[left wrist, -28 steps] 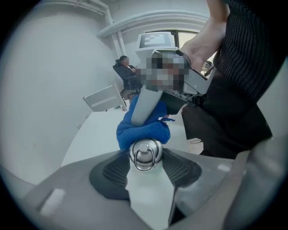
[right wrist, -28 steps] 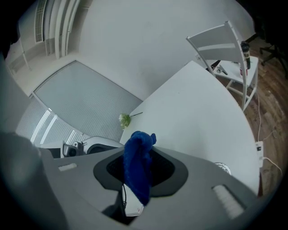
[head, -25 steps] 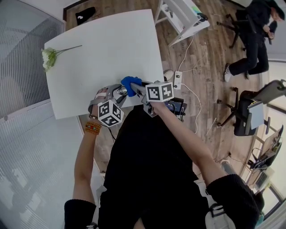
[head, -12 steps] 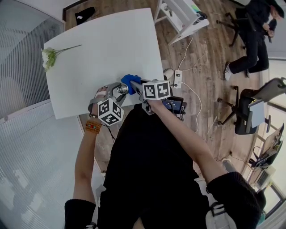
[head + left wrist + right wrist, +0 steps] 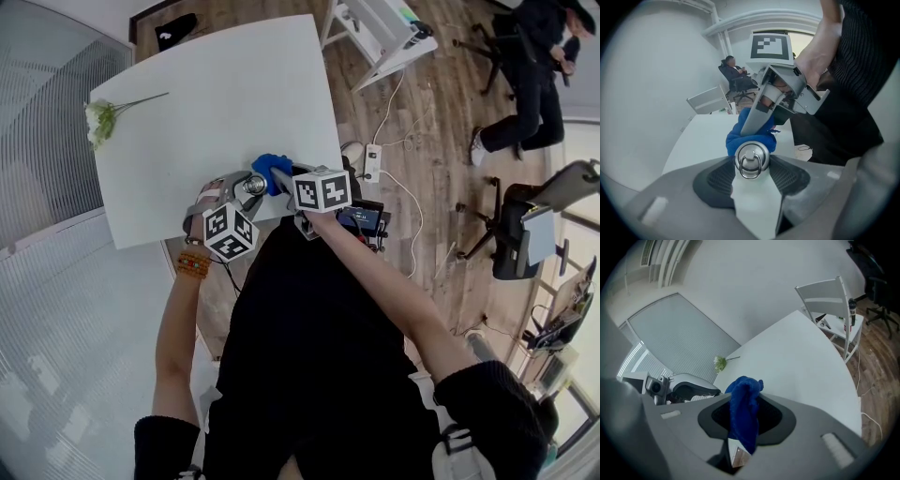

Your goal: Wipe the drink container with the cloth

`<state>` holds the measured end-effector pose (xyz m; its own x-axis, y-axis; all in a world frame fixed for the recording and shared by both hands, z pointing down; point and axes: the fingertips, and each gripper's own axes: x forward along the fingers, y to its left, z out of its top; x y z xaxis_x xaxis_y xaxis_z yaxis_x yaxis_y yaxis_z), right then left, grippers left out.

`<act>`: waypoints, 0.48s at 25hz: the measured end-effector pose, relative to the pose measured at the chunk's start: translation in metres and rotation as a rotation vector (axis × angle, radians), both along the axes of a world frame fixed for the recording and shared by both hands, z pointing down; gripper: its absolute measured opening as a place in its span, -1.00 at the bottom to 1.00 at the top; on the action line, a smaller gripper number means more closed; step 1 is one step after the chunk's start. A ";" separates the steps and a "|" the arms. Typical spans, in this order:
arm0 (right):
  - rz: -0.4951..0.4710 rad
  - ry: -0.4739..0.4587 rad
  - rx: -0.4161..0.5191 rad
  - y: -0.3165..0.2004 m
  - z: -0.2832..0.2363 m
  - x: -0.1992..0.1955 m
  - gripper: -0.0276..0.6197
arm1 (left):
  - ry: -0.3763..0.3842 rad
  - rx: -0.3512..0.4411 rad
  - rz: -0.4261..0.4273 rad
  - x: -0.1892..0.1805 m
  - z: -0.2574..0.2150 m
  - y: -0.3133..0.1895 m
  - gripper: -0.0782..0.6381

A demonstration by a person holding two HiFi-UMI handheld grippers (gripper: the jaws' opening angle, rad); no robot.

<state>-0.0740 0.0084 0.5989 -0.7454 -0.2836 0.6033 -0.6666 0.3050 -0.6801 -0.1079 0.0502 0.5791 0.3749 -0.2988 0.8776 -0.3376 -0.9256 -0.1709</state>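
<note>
A metal drink container (image 5: 751, 160) with a ring on its shiny cap sits clamped between the jaws of my left gripper (image 5: 246, 190), cap end toward the camera. A blue cloth (image 5: 743, 416) hangs pinched in my right gripper (image 5: 278, 177). In the left gripper view the cloth (image 5: 751, 136) presses against the far side of the container, with the right gripper's fingers (image 5: 759, 115) above it. In the head view the blue cloth (image 5: 270, 169) and the silver cap (image 5: 251, 186) meet over the near edge of the white table (image 5: 216, 122).
A white flower (image 5: 101, 119) lies at the table's far left corner, also visible as the flower (image 5: 722, 363). A white chair (image 5: 832, 303) stands by the table's right side. A seated person (image 5: 534, 66) and office chairs are across the wooden floor. A power strip (image 5: 373, 167) and cables lie near the table.
Both grippers have shifted slightly left and up along the table's near edge, the cloth staying against the container.
</note>
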 end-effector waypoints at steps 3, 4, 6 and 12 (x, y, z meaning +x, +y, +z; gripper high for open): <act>0.004 0.000 0.005 0.000 0.001 0.000 -0.59 | -0.001 -0.006 -0.004 0.000 0.000 0.000 -0.11; 0.005 -0.004 0.008 0.000 0.001 0.000 -0.59 | 0.000 -0.007 -0.006 0.001 0.000 0.000 -0.11; 0.005 -0.007 0.016 -0.001 0.001 0.000 -0.59 | 0.002 -0.008 -0.011 0.002 0.000 0.000 -0.10; -0.020 0.060 0.063 0.001 0.001 0.000 -0.59 | 0.007 -0.015 -0.030 0.001 0.002 0.001 -0.10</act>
